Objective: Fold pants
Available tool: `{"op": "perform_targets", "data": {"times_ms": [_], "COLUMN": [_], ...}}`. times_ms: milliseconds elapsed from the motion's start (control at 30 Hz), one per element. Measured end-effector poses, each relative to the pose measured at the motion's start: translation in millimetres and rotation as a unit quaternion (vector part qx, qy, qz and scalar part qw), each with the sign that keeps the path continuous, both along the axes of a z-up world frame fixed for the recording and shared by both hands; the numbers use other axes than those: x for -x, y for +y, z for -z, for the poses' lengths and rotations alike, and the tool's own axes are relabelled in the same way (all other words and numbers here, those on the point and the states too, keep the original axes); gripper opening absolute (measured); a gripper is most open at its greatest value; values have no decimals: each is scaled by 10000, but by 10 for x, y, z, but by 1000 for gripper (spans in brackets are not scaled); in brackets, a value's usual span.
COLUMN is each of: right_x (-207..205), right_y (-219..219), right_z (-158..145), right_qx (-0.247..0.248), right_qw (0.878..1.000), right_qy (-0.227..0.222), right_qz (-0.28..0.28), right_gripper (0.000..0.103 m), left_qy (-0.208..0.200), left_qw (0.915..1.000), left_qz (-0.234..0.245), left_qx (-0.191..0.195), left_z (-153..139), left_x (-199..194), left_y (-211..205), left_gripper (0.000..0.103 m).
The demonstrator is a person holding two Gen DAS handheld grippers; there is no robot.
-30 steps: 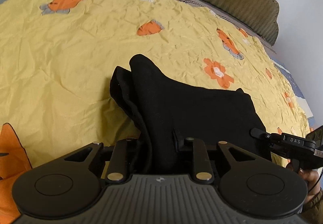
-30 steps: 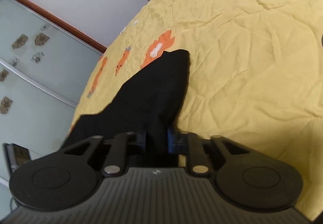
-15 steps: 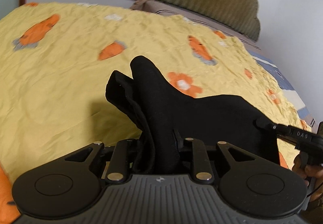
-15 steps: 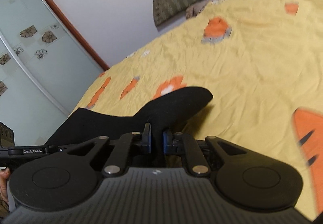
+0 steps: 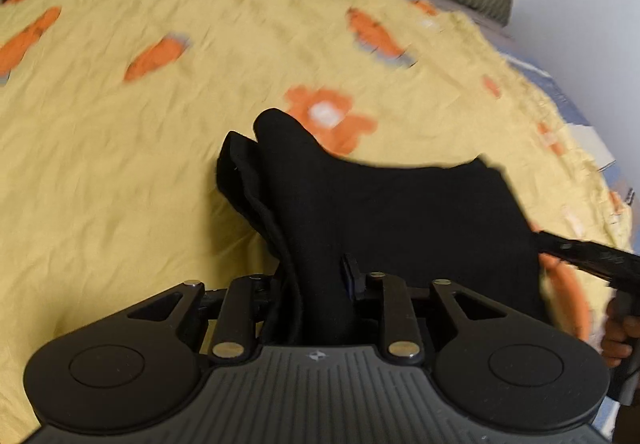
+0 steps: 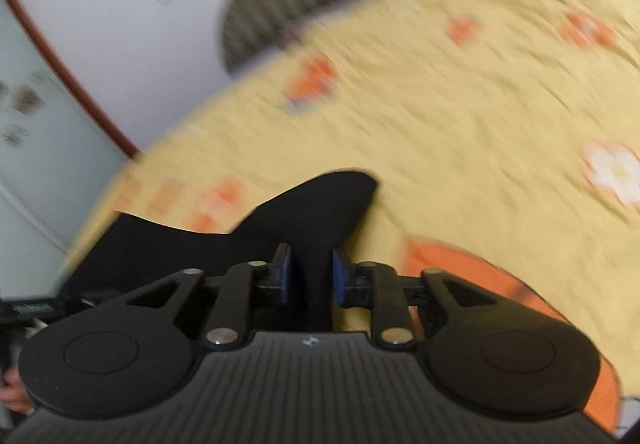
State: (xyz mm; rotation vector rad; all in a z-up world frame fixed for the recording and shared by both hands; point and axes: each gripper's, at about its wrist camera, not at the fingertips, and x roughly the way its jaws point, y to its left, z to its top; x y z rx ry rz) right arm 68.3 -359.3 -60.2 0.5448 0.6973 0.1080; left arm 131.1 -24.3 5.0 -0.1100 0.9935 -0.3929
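1. Two grippers hold the black pants (image 5: 400, 211) above the yellow bedspread (image 5: 120, 163): left gripper (image 5: 316, 280) clamped on bunched cloth
2. Right gripper (image 6: 310, 272) pinching another fold between blue pads (image 6: 285, 272)
3. Lettering too blurred to read

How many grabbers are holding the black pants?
2. The left gripper pinches a bunched end of the black pants; the right gripper clamps the other end, above the yellow bedspread.

Soft indoor light, motion blur, fisheye-warped edges
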Motion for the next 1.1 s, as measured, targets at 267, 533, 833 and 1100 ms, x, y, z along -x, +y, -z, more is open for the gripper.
{"op": "perform_targets", "data": {"times_ms": [267, 533, 833, 1100], "right_x": [54, -754, 31, 724], "right_y": [-103, 203, 645, 1211], "right_z": [-47, 318, -88, 208], "right_qx": [-204, 168, 2086, 3862], "right_qw": [9979, 9998, 9742, 9123], "right_qy": [-549, -42, -622, -440], "right_qz": [278, -49, -591, -1292], "right_gripper": [24, 18, 32, 33], "left_qy": [-93, -373, -930, -1035], "left_qw": [9999, 9983, 9950, 9905], "left_qz": [-1, -196, -304, 338], "left_qx": [-40, -400, -190, -835], "left_z": [1, -105, -463, -98], "left_x": [69, 140, 95, 235], "left_y": [30, 200, 332, -187], "left_gripper": [30, 44, 43, 51]}}
